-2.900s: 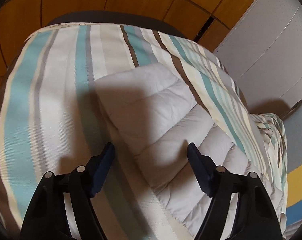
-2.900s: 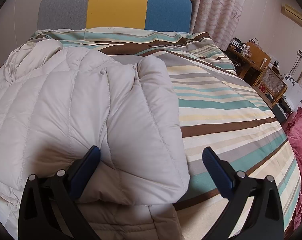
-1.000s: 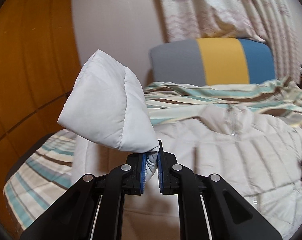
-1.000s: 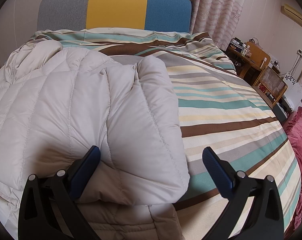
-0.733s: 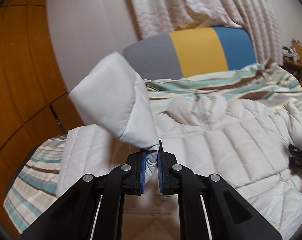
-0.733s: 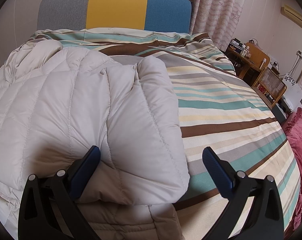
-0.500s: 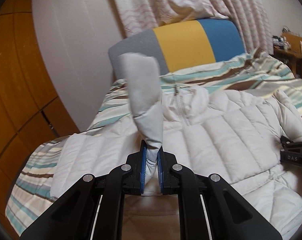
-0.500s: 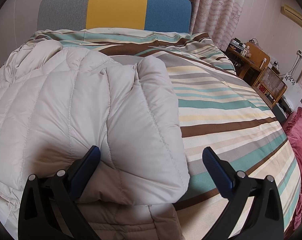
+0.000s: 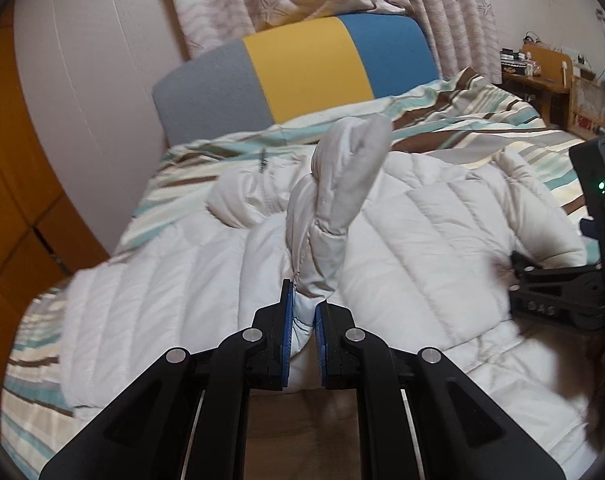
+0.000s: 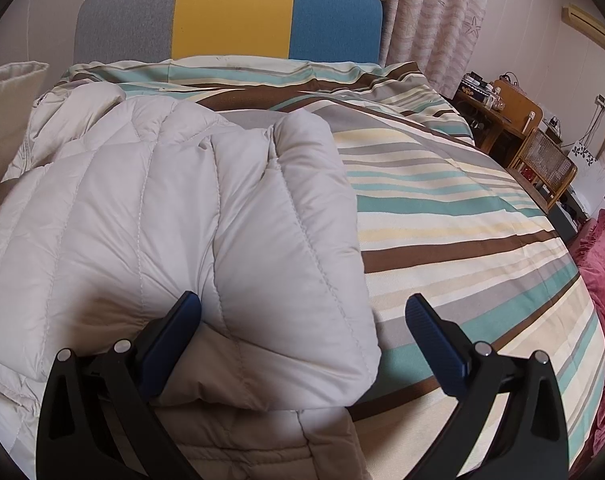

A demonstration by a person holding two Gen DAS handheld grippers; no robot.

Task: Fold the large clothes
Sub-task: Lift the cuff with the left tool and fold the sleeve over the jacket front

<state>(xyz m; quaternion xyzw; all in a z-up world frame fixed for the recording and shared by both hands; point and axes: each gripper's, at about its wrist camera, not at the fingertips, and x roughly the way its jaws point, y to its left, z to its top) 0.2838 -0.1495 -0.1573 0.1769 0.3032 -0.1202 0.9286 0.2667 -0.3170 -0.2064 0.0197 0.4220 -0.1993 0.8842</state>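
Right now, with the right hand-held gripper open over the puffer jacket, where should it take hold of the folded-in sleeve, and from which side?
Probably the sleeve's cuff end, nearest the right hand-held gripper. Come from above at its outer edge: that rounded, free edge overhangs the striped bedspread and would fit the open jaws.

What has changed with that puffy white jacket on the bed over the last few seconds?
The left tongs, open above a flat sleeve at first, closed on the sleeve's end, lifted it and swung it over the jacket, towards the middle. The right tongs kept still and open over the other, already folded sleeve. The striped bedspread looks unchanged.
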